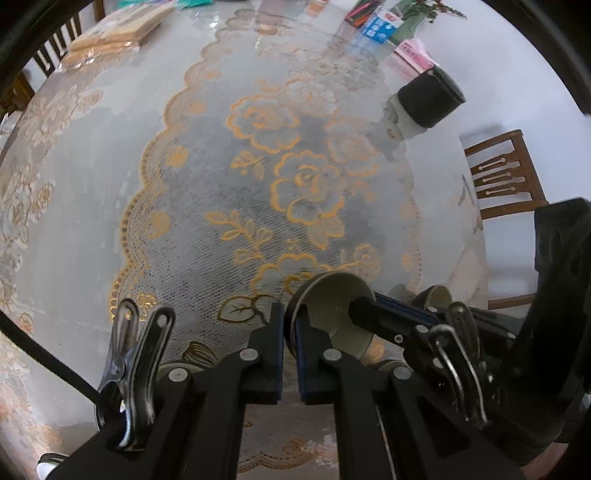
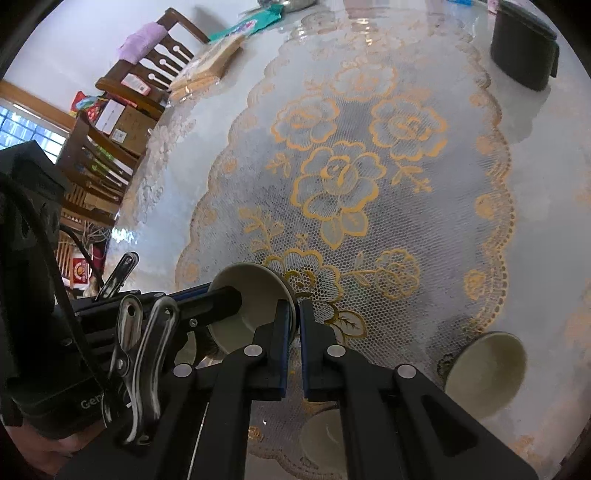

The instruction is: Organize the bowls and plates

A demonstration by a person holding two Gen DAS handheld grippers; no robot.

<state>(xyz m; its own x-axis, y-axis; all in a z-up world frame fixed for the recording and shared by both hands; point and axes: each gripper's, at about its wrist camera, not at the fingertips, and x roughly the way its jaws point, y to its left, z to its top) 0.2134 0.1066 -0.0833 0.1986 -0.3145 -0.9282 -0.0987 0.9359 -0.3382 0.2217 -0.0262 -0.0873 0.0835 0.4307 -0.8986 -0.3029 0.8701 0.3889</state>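
Observation:
A cream bowl with a dark rim (image 1: 334,306) is held tilted on its side above the lace cloth. My left gripper (image 1: 290,325) is shut on its rim. My right gripper (image 2: 297,321) is shut on the opposite rim of the same bowl (image 2: 251,295); its finger (image 1: 391,314) reaches in from the right in the left wrist view. A second cream bowl (image 2: 487,369) lies tilted on the table at the lower right of the right wrist view. A cream plate (image 2: 325,439) lies flat beneath my right gripper, partly hidden.
A lace cloth with gold roses (image 1: 295,184) covers the glass-topped table. A black cylindrical container (image 2: 522,48) stands at the far right. Flat wrapped packages (image 1: 110,33) and boxes (image 1: 382,26) lie at the far edge. Wooden chairs (image 1: 506,173) stand around the table.

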